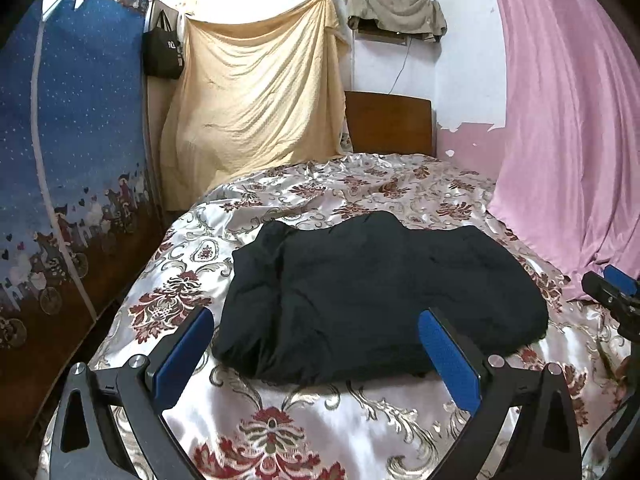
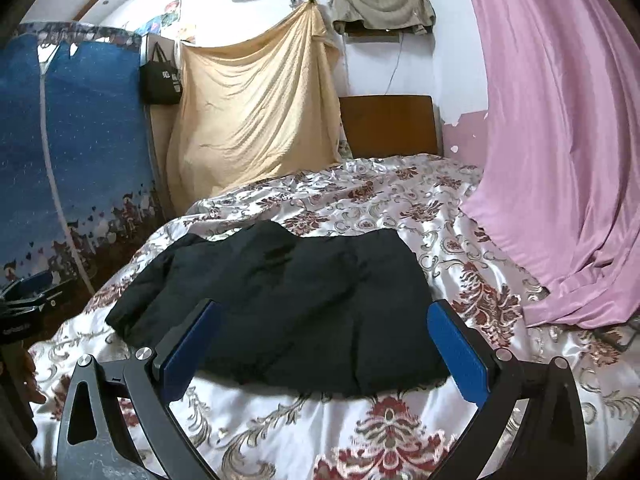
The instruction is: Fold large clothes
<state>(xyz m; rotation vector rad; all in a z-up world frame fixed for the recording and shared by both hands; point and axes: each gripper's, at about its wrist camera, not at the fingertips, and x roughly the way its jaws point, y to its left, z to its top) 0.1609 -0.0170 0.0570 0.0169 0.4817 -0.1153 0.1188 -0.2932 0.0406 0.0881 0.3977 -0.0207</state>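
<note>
Left wrist view: the left claw [image 1: 316, 344] is gaping wide, empty, above the black jacket [image 1: 380, 300]; the right claw [image 2: 324, 336] is doing likewise.

You see: garment [image 1: 380, 300] black | bedspread [image 1: 320, 420] silvery white, dark red floral | curtain [image 1: 568, 120] pink | hung sheet [image 1: 256, 92] pale yellow | finger pads [image 1: 448, 356] blue

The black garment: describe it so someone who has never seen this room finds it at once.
Start at the bed with the shiny floral bedspread that fills the middle of the room. On its near half, straight ahead of both open grippers, lies the black garment, a puffy, folded bundle. It is the only dark cloth on the bed; the pink curtain and the yellow sheet hang behind.
</note>
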